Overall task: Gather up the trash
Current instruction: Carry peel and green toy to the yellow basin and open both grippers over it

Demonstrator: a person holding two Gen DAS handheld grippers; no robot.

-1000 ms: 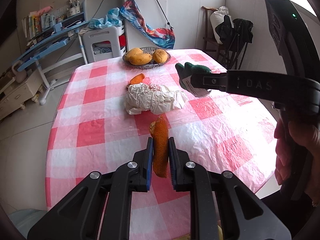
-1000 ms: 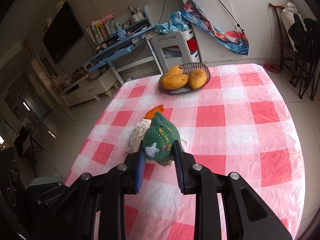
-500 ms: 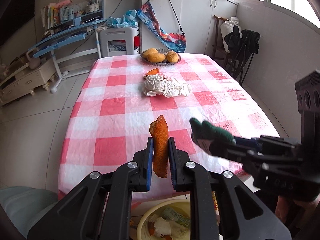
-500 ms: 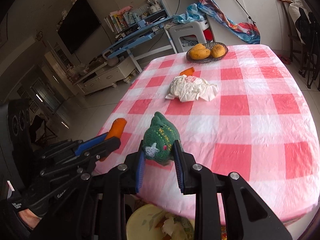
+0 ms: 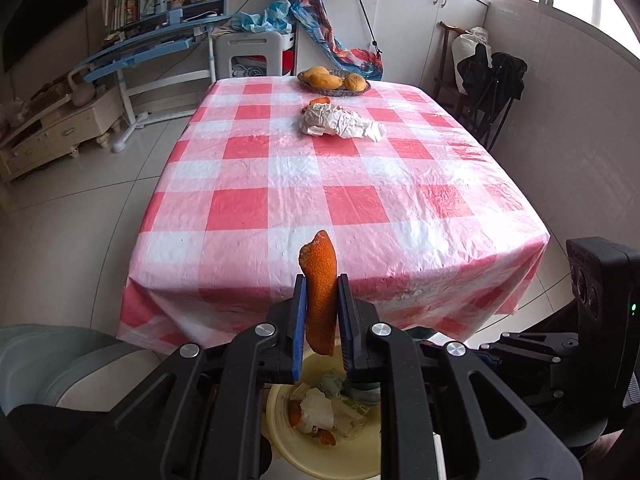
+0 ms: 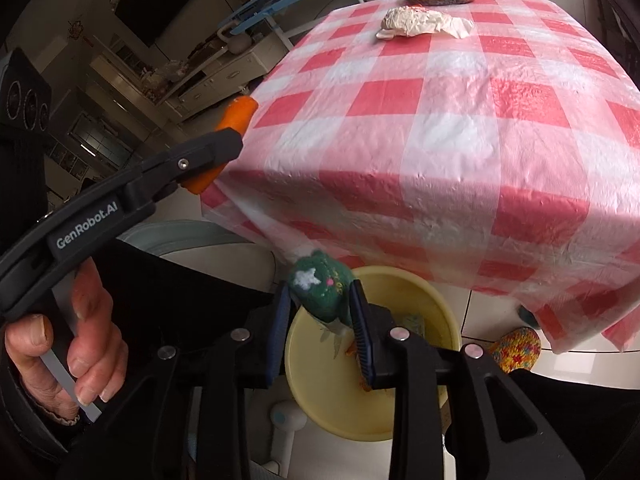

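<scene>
My left gripper is shut on an orange peel, held upright above a pale yellow bin on the floor in front of the table. The bin holds several scraps. My right gripper is shut on a green knitted item with a white star, held over the same bin. The left gripper and its peel show at the left of the right wrist view. A crumpled white paper wad and another orange peel lie on the far part of the table.
The table has a red and white checked cloth. A basket of mangoes stands at its far end. A colourful knitted item lies on the floor by the bin. A grey seat is at the left; chairs stand at the right.
Both grippers have pulled back from over the table and dropped to the bin in front of it, each still holding its item. The right gripper now points down at the bin.
</scene>
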